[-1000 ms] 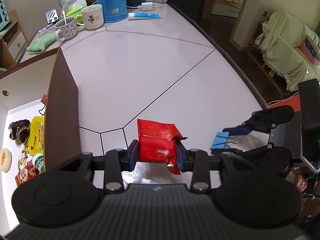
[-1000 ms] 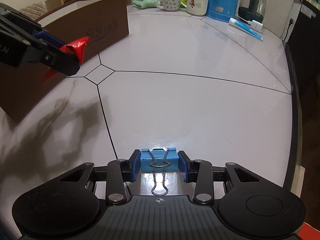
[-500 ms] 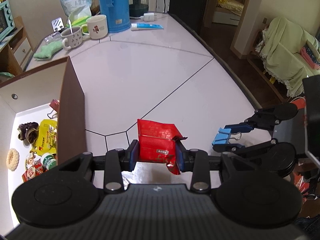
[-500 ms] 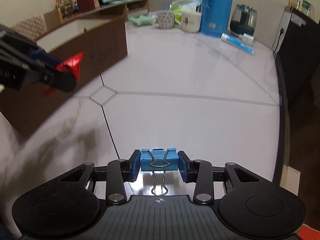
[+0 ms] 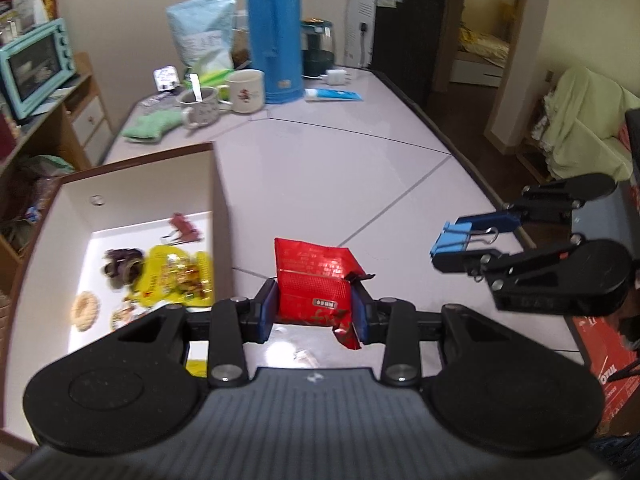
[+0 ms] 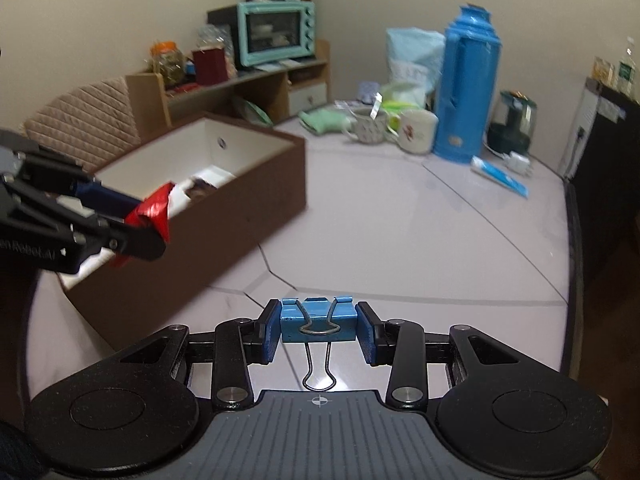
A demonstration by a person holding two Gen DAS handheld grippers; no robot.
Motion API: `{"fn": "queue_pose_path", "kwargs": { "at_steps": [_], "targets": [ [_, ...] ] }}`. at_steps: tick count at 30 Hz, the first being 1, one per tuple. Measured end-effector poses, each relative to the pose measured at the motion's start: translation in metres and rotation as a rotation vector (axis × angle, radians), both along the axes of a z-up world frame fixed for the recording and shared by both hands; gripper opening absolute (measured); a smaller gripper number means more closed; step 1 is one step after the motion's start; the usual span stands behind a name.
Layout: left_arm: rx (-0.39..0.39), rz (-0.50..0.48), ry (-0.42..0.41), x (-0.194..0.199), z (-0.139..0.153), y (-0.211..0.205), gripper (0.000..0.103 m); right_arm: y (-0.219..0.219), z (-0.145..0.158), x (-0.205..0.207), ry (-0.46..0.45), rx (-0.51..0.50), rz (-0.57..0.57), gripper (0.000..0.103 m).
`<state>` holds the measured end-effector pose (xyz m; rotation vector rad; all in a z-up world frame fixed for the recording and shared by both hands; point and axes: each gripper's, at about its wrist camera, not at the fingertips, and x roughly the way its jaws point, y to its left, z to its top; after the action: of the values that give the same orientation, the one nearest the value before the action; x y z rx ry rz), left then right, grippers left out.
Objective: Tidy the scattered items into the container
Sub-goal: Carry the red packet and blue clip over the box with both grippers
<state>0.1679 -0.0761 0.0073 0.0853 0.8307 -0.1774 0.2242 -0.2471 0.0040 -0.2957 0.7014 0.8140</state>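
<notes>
Change since earlier frames: both grippers have been raised above the table; more of the box interior is now seen, and the room background has come into view.
Left gripper [image 5: 315, 309]: closed on a crinkled red foil snack packet [image 5: 316, 280]; the packet is clamped between the blue pads at its lower half, its top edge standing free toward 12 o'clock.
Left gripper position: held above the pale glossy tabletop [image 5: 340, 168], just beside the near right wall of the box; from the right wrist view it is seen at 9 o'clock [image 6: 148, 224], at the box's near corner.
Right gripper [image 6: 318, 326]: closed on a blue metal binder clip [image 6: 318, 320]; the clip body is squeezed between the pads, wire handles pointing back toward the camera. From the left wrist view the clip [image 5: 452, 238] is seen at 3 o'clock, clear of the table.
Container: brown rectangular cardboard box with white interior [image 5: 216, 184], at 9 to 10 o'clock of the left view.
Box contents: yellow snack bag [image 5: 176, 276], dark hair scrunchie [image 5: 120, 266], pale ring-shaped item [image 5: 85, 312], dark red binder clip [image 5: 182, 226]; other small items are blurred.
Table far end, 12 o'clock: tall blue thermos jug [image 5: 274, 32], two white mugs [image 5: 244, 90], blue-white tube [image 5: 334, 96], green cloth [image 5: 150, 126].
Image quality: motion blur is noted in both views.
</notes>
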Motion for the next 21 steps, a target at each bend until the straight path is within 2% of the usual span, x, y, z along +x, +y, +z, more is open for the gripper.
{"fn": "queue_pose_path", "kwargs": {
  "at_steps": [11, 21],
  "targets": [
    [0.052, 0.108, -0.032, -0.025, 0.023, 0.07, 0.033, 0.081, 0.034, -0.014, 0.033, 0.118, 0.098, 0.039],
    [0.102, 0.101, -0.015, -0.016, 0.022, 0.128, 0.033, 0.146, 0.03, 0.0, 0.07, 0.123, 0.077, 0.039]
  ]
}}
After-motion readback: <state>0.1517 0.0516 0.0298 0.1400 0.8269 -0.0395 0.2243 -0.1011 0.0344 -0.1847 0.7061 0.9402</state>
